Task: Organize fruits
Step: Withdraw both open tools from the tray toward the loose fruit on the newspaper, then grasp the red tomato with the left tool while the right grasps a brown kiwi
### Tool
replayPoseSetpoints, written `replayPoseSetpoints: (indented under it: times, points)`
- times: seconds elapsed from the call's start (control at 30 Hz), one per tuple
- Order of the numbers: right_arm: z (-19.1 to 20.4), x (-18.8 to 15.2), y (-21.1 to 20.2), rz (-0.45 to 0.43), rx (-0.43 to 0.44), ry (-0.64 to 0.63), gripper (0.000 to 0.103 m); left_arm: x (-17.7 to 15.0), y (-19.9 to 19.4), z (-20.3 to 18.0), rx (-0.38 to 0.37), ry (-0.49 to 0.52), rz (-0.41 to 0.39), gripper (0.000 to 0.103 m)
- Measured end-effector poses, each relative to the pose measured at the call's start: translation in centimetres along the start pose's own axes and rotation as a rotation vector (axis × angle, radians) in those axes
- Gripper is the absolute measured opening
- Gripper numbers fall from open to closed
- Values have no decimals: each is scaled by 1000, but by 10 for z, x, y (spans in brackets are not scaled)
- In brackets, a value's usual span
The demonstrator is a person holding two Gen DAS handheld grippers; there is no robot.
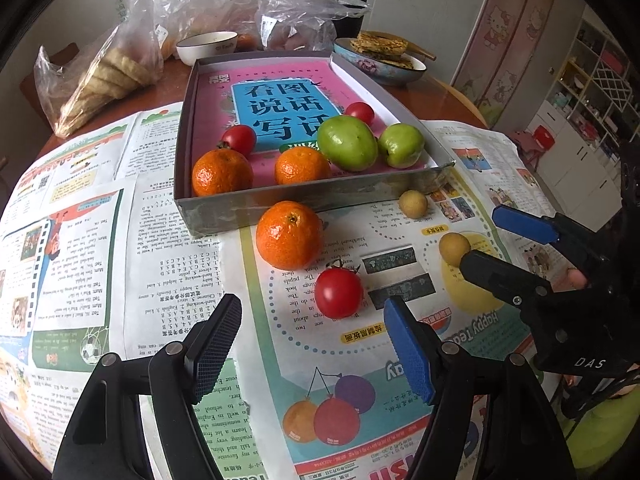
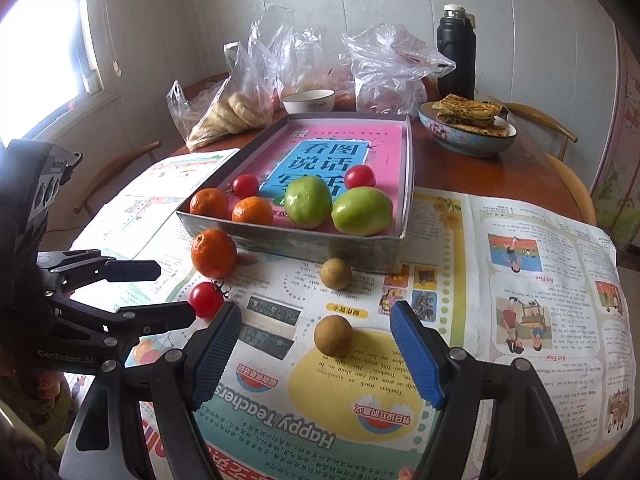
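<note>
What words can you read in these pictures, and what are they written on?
"看图说话写话": book in the box.
"Happy Teachers": newspaper, upside down.
"Act Five" and "Act Four": newspaper, right page.
"GenRobot.AI": left gripper.
"DAS": right gripper.
Newspaper small print, yellow labels and bowl lettering: too small to read.

You have a black flask [image 2: 456, 52] upright at the table's far edge. Beside it, a patterned bowl [image 2: 468, 140] holds flatbreads. Clear plastic bags [image 2: 248, 92] flank a white bowl [image 2: 309, 101].
</note>
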State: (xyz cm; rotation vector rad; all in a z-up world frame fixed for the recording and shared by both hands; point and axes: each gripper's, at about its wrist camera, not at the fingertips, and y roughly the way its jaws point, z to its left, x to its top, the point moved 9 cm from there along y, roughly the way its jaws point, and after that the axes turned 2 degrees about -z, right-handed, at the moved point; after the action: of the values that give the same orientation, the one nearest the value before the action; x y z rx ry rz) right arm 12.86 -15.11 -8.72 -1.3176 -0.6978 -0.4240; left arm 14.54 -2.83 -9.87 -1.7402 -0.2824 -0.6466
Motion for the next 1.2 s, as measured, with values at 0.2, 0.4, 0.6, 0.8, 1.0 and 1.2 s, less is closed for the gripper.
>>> replayPoseSetpoints:
  times: [0.2, 0.4, 0.6, 0.8, 1.0, 1.2]
  points:
    - [-3, -11, 11, 37, -2, 7, 70, -1, 7, -6, -16, -3, 12, 75]
    - [-3, -15, 21, 60, 10, 6, 52, 0, 13, -7, -24, -12, 18, 72]
    - [-1, -18, 26, 72, 17, -9, 35, 1, 17, -11, -35, -10, 24, 64]
    - [-3, -20, 29, 83, 18, -13, 26, 2, 22, -12, -36, -11, 31, 63]
    - [-6, -18, 28, 76, 28, 9, 26, 4, 26, -13, -37, -19, 32, 58]
    - [-5, -16, 26, 61, 29, 9, 26, 7, 28, -15, -34, -11, 25, 46]
